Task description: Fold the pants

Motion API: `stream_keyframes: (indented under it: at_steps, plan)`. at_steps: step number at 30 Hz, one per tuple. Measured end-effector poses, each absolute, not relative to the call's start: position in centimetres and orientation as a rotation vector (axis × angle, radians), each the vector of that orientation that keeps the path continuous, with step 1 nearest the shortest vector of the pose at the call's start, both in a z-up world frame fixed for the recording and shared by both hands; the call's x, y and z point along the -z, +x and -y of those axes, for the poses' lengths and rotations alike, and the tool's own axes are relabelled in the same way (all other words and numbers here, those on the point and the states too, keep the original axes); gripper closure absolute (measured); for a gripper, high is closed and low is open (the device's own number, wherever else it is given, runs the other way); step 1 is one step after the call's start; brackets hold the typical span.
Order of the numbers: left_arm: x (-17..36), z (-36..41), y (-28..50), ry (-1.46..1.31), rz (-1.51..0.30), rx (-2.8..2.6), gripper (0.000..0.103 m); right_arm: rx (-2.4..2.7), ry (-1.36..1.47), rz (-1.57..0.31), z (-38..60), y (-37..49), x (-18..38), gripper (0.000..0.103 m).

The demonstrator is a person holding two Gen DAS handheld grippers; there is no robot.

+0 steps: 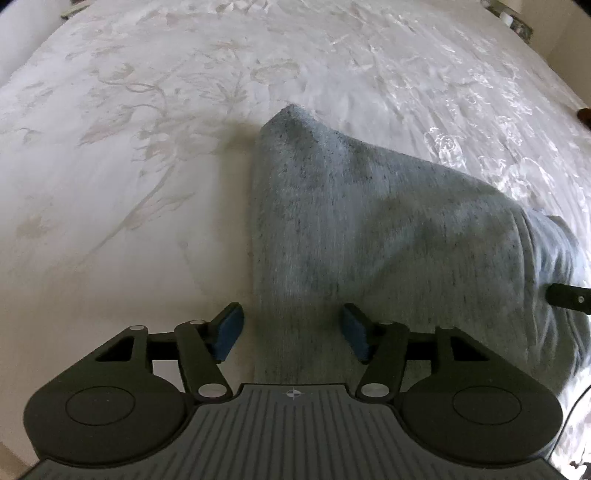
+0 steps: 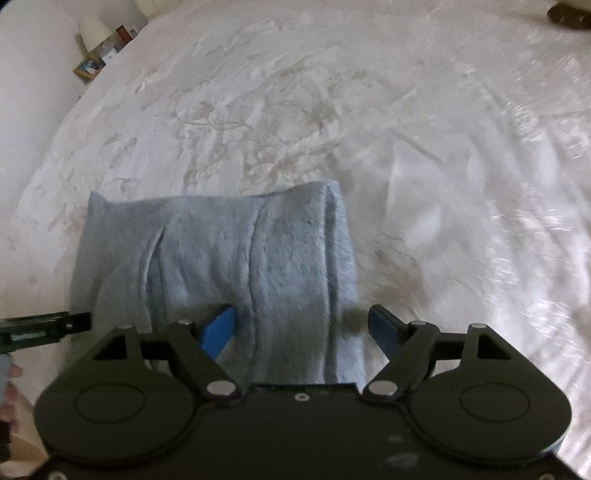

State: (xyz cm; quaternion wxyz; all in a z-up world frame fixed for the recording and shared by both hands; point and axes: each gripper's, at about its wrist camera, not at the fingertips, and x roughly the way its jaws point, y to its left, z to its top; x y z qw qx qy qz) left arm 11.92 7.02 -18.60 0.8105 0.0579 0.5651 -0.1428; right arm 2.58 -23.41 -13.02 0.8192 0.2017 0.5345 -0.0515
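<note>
1. Far left, beyond the bedspread (image 2: 258, 110), a small lamp (image 2: 94, 31) and some clutter sit on a bedside surface, well apart from my work; I leave them alone.
2. My left gripper (image 1: 291, 328) points steeply down over the near left edge of the pants (image 1: 369, 229). Its jaws stand wide apart, one blue pad over bare bedspread (image 1: 110, 184) and the other over the cloth, so nothing is pinched; the fabric edge simply lies below the gap. I judge I hold it this way so the cloth can settle freely.
3. The pants (image 2: 229, 251) lie on the bed as a grey, folded bundle, with layered creases running away from me and a thick doubled edge on the right. That stacking suggests the fold is mostly made, though the far corner in the left view humps up a little.
4. My right gripper (image 2: 301, 328) is likewise spread open over the bundle's near right edge, pads clear of the cloth, gripping nothing. The left pad sits over fabric, the right over bare sheet.
5. Next I would judge whether the bundle needs flattening; snagging a loose layer could undo the fold.
</note>
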Motion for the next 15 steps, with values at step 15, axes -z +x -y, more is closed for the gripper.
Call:
stream_keyframes:
  at_steps: [15]
  plan:
    - [20.6, -7.8, 14.1, -0.018, -1.316, 0.314, 0.014, 0.057, 0.513, -1.203, 23.4, 5.7, 16.0, 0.0]
